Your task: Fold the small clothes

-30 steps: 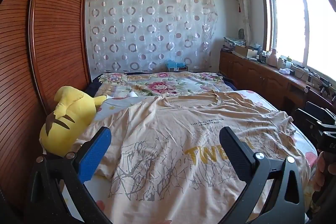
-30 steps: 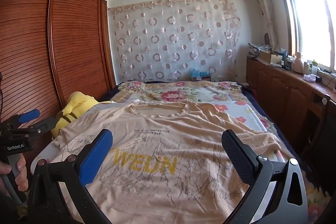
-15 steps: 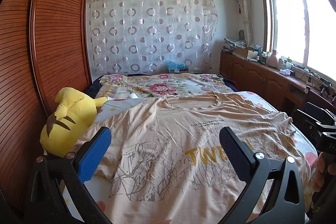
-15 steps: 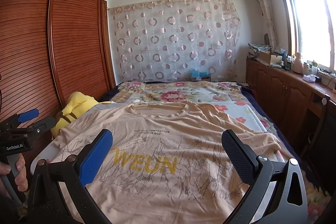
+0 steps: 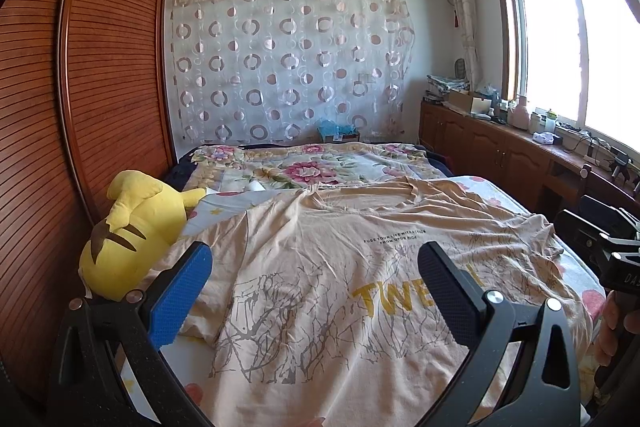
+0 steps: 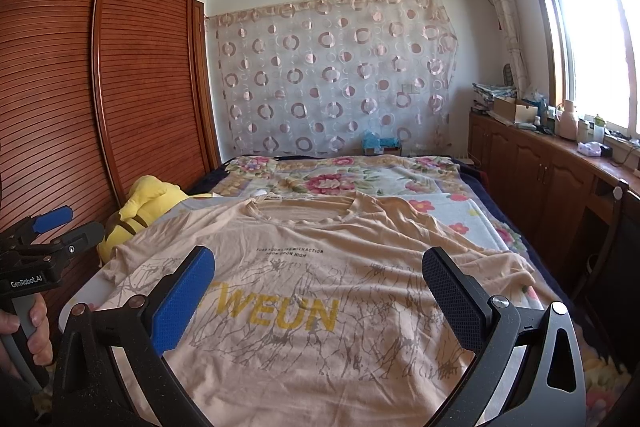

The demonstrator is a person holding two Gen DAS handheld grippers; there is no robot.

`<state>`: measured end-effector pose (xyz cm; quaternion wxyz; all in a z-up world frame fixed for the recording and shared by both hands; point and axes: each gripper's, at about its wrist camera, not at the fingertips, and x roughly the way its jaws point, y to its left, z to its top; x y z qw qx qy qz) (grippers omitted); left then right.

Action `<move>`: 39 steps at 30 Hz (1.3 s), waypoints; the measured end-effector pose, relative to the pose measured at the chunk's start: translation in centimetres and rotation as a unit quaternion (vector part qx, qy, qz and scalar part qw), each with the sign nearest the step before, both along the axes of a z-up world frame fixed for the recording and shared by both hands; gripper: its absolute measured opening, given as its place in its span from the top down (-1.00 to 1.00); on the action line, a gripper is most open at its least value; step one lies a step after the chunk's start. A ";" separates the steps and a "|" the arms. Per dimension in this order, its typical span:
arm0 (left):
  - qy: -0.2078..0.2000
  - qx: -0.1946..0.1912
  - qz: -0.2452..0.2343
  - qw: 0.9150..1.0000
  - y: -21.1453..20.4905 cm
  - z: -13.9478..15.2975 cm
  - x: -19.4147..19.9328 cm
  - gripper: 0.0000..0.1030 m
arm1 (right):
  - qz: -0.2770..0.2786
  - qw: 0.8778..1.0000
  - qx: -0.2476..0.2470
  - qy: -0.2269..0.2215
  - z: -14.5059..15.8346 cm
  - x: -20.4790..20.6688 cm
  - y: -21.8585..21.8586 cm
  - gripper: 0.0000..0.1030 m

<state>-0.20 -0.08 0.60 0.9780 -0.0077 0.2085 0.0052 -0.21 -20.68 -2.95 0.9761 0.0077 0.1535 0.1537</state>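
A beige T-shirt point(image 5: 328, 267) with yellow letters and a grey branch print lies spread face up on the bed, collar toward the far end; it also shows in the right wrist view point(image 6: 320, 291). My left gripper point(image 5: 316, 287) is open and empty above the shirt's near left part. My right gripper point(image 6: 320, 291) is open and empty above the shirt's near middle. Each gripper shows at the edge of the other's view: the right one point(image 5: 608, 247) and the left one point(image 6: 48, 231).
A yellow plush toy point(image 5: 136, 231) lies at the bed's left edge by the wooden wardrobe point(image 5: 80, 107). A floral quilt point(image 5: 304, 167) covers the far bed. A cluttered wooden cabinet point(image 6: 560, 163) runs along the right under the window.
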 end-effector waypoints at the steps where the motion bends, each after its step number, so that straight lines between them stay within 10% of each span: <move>1: 0.000 0.000 0.000 1.000 0.0 0.0 0.0 -1.00 | 0.000 1.000 0.000 0.000 0.0 0.0 0.0 -1.00; 39: -0.005 0.002 0.000 1.000 -0.1 0.7 -0.4 -1.00 | 0.000 1.000 0.001 0.000 0.0 0.0 -0.1 -1.00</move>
